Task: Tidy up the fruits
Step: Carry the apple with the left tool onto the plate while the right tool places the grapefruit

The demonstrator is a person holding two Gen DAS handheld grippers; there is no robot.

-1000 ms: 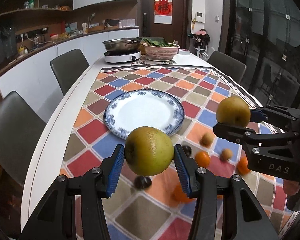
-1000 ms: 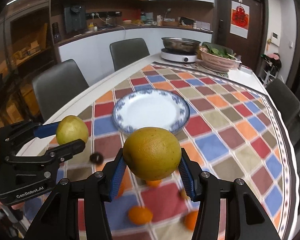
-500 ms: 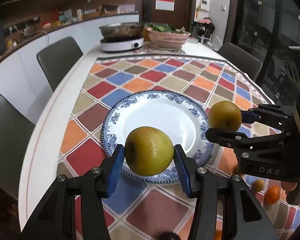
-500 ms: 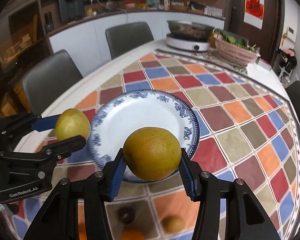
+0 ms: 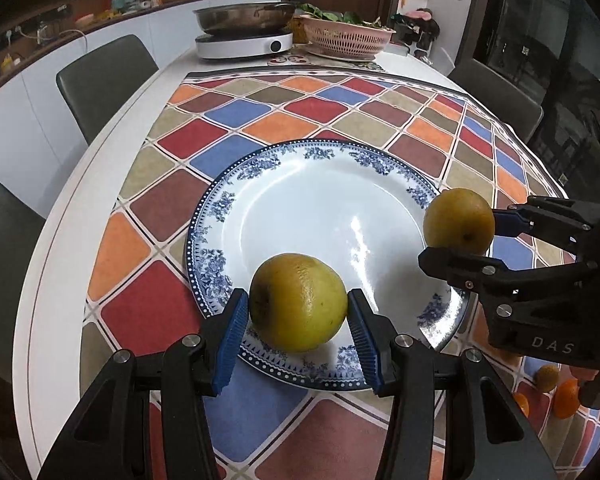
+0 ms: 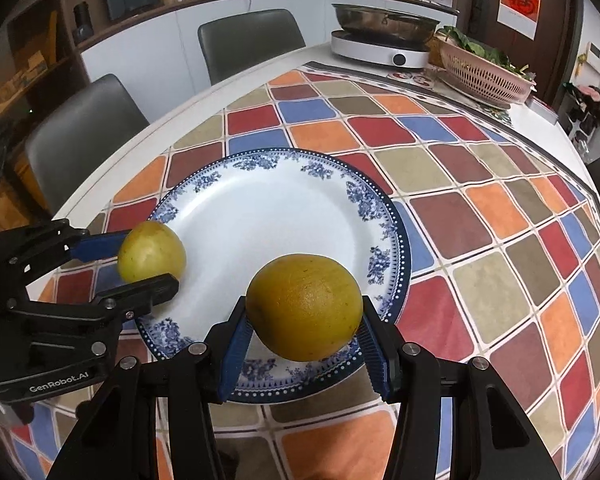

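Gripper pads of the left gripper (image 5: 298,320) and right gripper (image 6: 302,326) were each clamped across the widest girth of a firm, smooth, roll-prone yellow-green fruit (image 5: 298,302) and golden fruit (image 6: 304,306), held above the breakable plate (image 5: 300,152).

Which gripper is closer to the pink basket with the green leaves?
Right. The pink basket stands at the table's far end on the right side; the right gripper is on that side, the left gripper farther across the plate.
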